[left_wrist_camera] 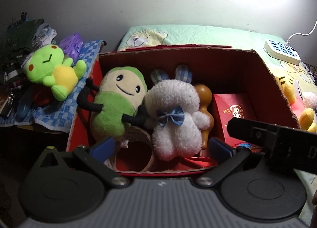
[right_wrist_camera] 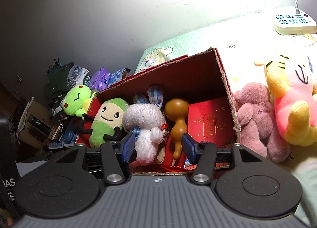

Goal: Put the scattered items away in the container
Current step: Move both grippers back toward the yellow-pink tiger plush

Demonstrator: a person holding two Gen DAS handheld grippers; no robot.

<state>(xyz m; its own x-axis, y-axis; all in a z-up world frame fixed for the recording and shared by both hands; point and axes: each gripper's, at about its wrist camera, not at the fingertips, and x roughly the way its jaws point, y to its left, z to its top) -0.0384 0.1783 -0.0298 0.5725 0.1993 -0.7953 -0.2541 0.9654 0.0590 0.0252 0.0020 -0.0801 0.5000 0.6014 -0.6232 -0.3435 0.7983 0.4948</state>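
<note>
White rabbit plush point(left_wrist_camera: 174, 117) lies in the box point(left_wrist_camera: 257, 73) between both grippers' empty, spread jaws

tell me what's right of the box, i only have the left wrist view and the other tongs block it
Observer: A pink teddy bear leans against the cardboard box wall on that side.
Operator: anything else past it
Observer: A yellow and pink plush cat lies beyond the bear.
Operator: are the right tongs holding anything
Observer: No, the right tongs are open and empty above the white bunny.
</note>
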